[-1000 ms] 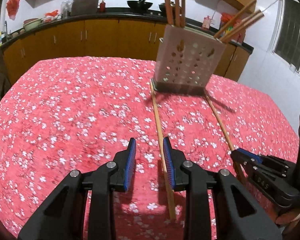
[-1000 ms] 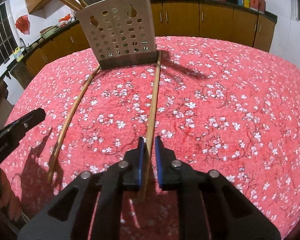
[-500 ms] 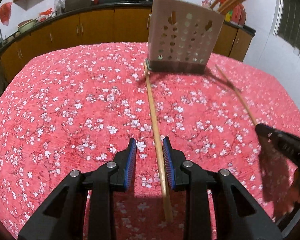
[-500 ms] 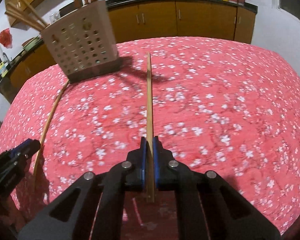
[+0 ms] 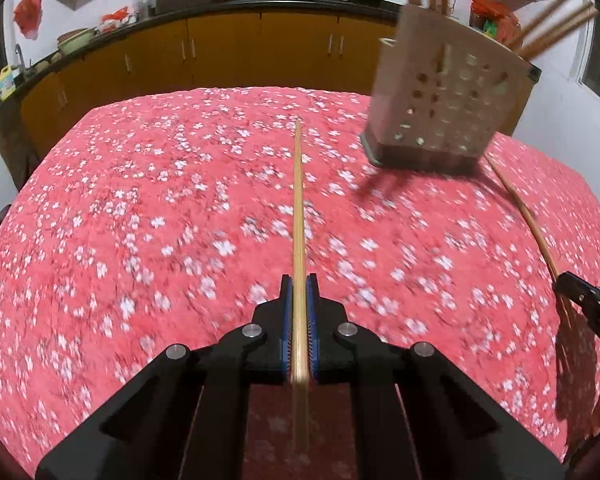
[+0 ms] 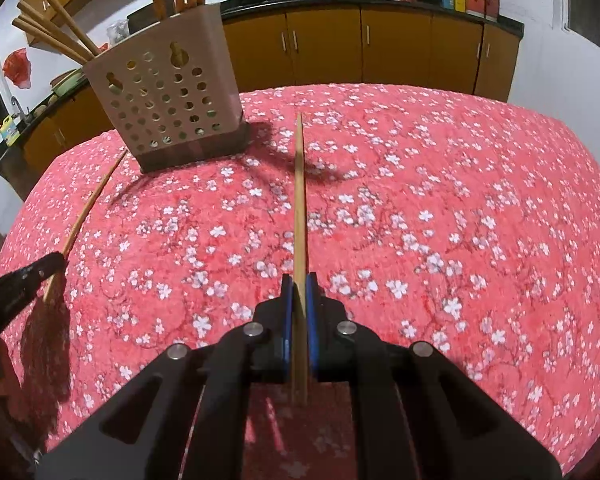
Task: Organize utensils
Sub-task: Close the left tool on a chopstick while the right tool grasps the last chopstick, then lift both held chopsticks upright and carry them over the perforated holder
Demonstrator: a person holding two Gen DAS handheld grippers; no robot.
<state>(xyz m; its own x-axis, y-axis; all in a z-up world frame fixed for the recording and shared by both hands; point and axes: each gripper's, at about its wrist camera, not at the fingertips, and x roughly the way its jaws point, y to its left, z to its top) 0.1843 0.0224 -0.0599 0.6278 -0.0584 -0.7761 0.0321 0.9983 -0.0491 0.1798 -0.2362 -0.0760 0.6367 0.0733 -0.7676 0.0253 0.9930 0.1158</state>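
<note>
Pinching one chopstick (image 5: 298,216) between its blue pads, the left claw (image 5: 298,298) holds the stick pointing straight ahead over the red flowered cloth (image 5: 140,220), with the holed holder (image 5: 444,100) ahead to its right. The right claw (image 6: 299,296) is pressed together on another chopstick (image 6: 299,192) the same way, the holder (image 6: 168,108) ahead to its left with more sticks (image 6: 52,36) standing in it.

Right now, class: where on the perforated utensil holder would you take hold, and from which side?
Grip the utensil holder by its top rim at a bare corner, coming from above. It stands upright on the tablecloth with chopsticks fanning out of the top; its flat walls look too wide for a gripper.
</note>
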